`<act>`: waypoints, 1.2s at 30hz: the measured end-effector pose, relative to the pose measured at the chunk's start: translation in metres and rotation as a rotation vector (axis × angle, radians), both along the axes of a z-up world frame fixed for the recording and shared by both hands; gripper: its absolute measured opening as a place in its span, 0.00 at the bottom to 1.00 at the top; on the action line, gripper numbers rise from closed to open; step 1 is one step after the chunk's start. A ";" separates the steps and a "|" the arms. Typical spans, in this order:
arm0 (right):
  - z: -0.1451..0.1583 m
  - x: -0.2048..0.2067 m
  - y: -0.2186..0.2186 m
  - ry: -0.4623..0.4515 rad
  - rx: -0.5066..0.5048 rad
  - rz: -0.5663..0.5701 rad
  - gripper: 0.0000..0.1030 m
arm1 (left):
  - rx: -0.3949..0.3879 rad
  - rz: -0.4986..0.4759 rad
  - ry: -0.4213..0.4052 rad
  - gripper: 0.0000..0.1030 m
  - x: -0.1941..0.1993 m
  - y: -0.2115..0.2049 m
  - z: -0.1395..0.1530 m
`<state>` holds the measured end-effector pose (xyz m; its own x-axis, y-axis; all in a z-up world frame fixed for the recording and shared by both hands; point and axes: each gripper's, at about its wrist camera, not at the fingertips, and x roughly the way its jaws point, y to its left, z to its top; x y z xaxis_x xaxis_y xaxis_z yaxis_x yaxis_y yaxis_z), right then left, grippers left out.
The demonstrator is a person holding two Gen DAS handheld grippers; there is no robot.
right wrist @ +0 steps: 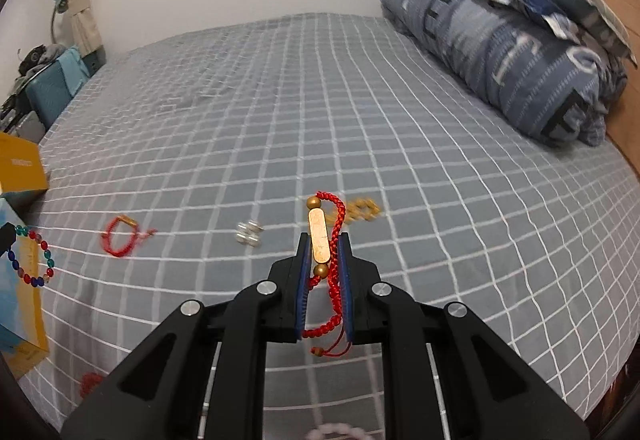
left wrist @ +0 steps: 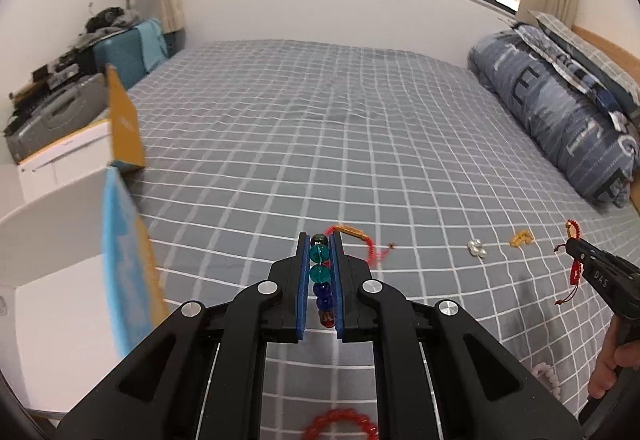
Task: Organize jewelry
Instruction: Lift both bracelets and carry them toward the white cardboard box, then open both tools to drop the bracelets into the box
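My left gripper (left wrist: 319, 240) is shut on a multicoloured bead bracelet (left wrist: 320, 272), held above the bed; it also shows at the left edge of the right wrist view (right wrist: 34, 260). My right gripper (right wrist: 322, 240) is shut on a red cord bracelet with a gold bar (right wrist: 320, 236), seen at the right in the left wrist view (left wrist: 574, 264). On the checked bedsheet (right wrist: 280, 120) lie another red cord bracelet (right wrist: 120, 236), a silver cluster piece (right wrist: 249, 234), a gold chain piece (right wrist: 360, 212), a red bead bracelet (left wrist: 340, 426) and a pale pink bead bracelet (left wrist: 548, 376).
An open box with yellow and blue flaps (left wrist: 124, 240) stands at the bed's left edge. A rolled blue duvet (right wrist: 500, 52) and pillows lie at the right by the headboard. A teal suitcase (left wrist: 120, 56) and clutter stand beyond the bed's far left corner.
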<state>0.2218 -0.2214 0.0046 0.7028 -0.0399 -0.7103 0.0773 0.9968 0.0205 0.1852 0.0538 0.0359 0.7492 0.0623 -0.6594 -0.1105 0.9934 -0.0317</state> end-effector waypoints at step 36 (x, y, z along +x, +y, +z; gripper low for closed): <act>0.023 -0.067 0.441 0.075 -0.090 0.642 0.13 | -0.051 0.486 0.177 0.09 -0.151 0.312 0.005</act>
<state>0.1553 0.2195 0.0272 0.5553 0.3101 -0.7717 -0.5361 0.8428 -0.0471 0.0341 0.3661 0.0412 0.5182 0.3403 -0.7847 -0.5671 0.8235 -0.0173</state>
